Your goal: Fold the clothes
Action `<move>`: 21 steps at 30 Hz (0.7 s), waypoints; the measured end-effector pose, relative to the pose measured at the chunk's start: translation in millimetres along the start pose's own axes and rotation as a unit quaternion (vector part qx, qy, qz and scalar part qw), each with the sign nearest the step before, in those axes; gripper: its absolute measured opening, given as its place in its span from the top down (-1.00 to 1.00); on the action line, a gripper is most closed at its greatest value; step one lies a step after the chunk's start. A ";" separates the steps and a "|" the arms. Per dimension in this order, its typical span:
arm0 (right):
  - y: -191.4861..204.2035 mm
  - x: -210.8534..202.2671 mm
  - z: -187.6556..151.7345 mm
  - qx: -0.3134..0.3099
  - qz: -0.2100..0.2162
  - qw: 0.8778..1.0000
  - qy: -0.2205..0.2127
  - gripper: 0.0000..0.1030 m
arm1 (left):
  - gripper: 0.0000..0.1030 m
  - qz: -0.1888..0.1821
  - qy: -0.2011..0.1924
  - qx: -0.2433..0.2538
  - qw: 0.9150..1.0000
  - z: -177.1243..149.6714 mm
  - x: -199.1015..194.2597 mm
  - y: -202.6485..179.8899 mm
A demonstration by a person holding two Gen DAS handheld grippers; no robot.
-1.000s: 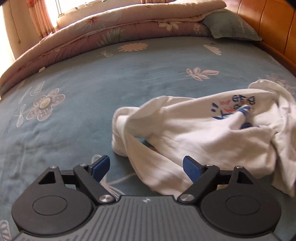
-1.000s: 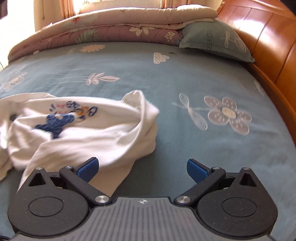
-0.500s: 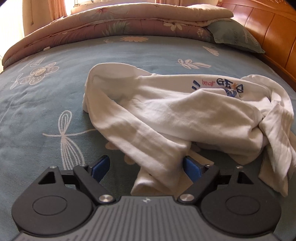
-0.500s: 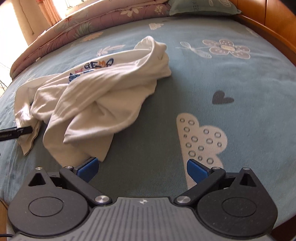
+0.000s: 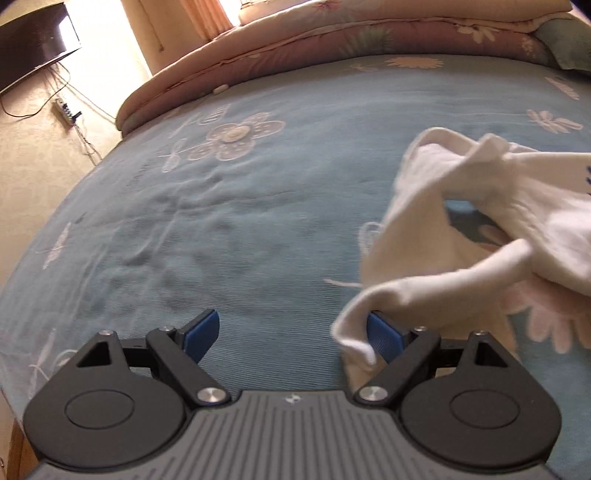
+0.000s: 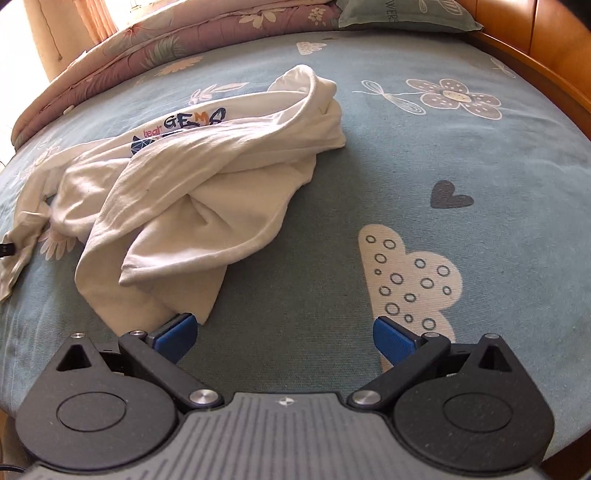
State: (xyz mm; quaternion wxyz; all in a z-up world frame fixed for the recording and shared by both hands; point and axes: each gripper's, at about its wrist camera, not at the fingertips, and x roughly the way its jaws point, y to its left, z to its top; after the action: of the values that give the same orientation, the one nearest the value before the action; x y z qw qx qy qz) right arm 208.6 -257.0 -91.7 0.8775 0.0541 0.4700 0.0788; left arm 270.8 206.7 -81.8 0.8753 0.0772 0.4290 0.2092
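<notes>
Crumpled white shirt (image 6: pixel 207 177) on the bed (image 6: pixel 480 177); left hand-held gripper (image 5: pixel 291 332) and right hand-held gripper (image 6: pixel 284 334) both wide, gripping nothing.

White shirt (image 6: pixel 207 177), blue flower-patterned sheet (image 6: pixel 406 166).

White shirt (image 5: pixel 480 206) blurred, cut off at right edge.

Daylight pours in from the window behind the curtains (image 5: pixel 207 14) at the far end, blowing that corner out to white in both my views. The blue bedsheet (image 5: pixel 258 206) is evenly lit, with soft shadows under the white shirt (image 6: pixel 207 177). In my left view the shirt's folds are smeared by motion blur; my right view is sharp. Fisheye bending curves the bed's edges strongly.
</notes>
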 end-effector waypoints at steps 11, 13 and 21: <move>11.9 -0.6 6.2 -0.009 -0.006 1.000 -0.003 -1.00 | -0.70 -0.113 0.017 -0.025 0.993 14.2 -20.7 32.4; 16.1 1.3 7.5 -0.010 -0.004 1.000 -0.003 -1.00 | -0.74 -0.153 0.011 -0.007 0.988 9.6 -31.9 8.9; 34.9 -2.9 7.6 -0.027 0.009 1.000 -0.004 -1.00 | -0.78 -0.065 -0.028 0.100 0.992 -4.8 -18.4 -75.7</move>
State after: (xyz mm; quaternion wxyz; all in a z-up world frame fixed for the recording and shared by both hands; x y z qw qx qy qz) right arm 210.3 -223.4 -79.2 0.8797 0.0348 0.4636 0.0997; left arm 279.8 130.4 -95.4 0.8865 0.1421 0.4276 0.1051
